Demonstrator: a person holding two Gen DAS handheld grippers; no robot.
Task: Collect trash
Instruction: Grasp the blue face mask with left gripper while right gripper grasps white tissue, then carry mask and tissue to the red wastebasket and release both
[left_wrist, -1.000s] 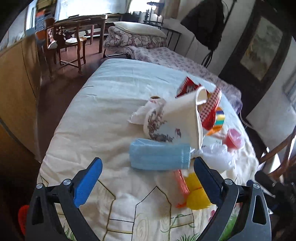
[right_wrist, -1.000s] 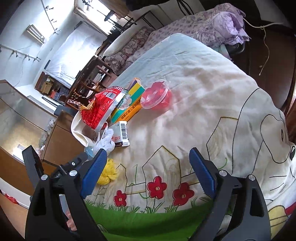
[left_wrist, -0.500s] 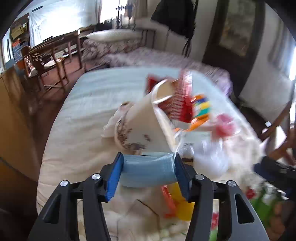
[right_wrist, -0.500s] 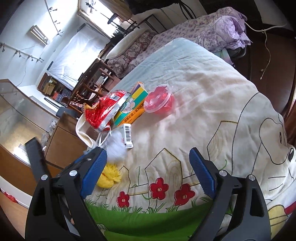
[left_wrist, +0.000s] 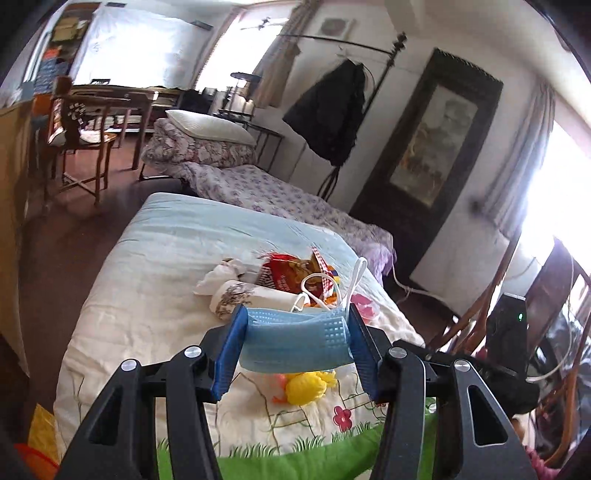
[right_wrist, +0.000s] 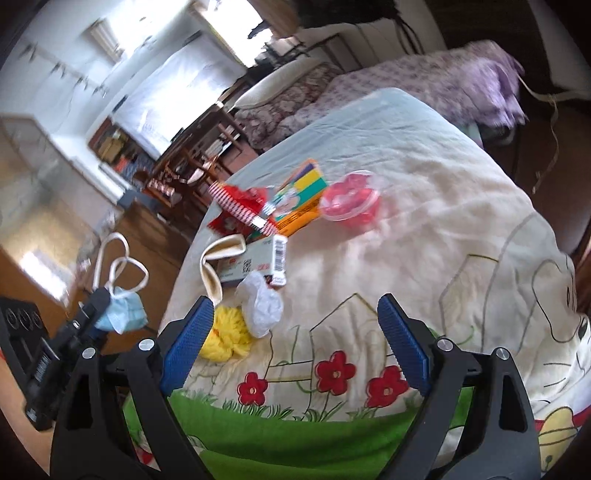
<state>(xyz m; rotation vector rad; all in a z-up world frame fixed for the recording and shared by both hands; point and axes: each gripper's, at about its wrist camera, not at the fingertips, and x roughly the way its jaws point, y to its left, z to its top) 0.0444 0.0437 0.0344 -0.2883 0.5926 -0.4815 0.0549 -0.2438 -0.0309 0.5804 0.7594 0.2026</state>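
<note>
My left gripper (left_wrist: 295, 345) is shut on a blue face mask (left_wrist: 295, 341), held above the bed; its white ear loops stick up. In the right wrist view the same mask (right_wrist: 122, 314) hangs off the bed's left side. Trash lies on the cartoon bedspread (right_wrist: 461, 229): a red snack bag (left_wrist: 284, 275), a white paper cup (left_wrist: 255, 295), a yellow crumpled wrapper (right_wrist: 225, 338), a white tissue (right_wrist: 262, 304), a small white box (right_wrist: 255, 266), a colourful carton (right_wrist: 299, 201) and a red plastic cup (right_wrist: 349, 201). My right gripper (right_wrist: 295, 339) stands open over the bed's near edge, holding nothing.
A second bed with a purple floral cover (left_wrist: 266, 188) stands beyond. Wooden chairs and a table (left_wrist: 85, 122) are at the far left, a dark coat on a rack (left_wrist: 332, 110) at the back, and wooden chairs (left_wrist: 517, 295) on the right.
The left gripper closed on the blue mask and lifted it off the bed, tilting up toward the room. The right gripper rolled slightly and stayed open.
</note>
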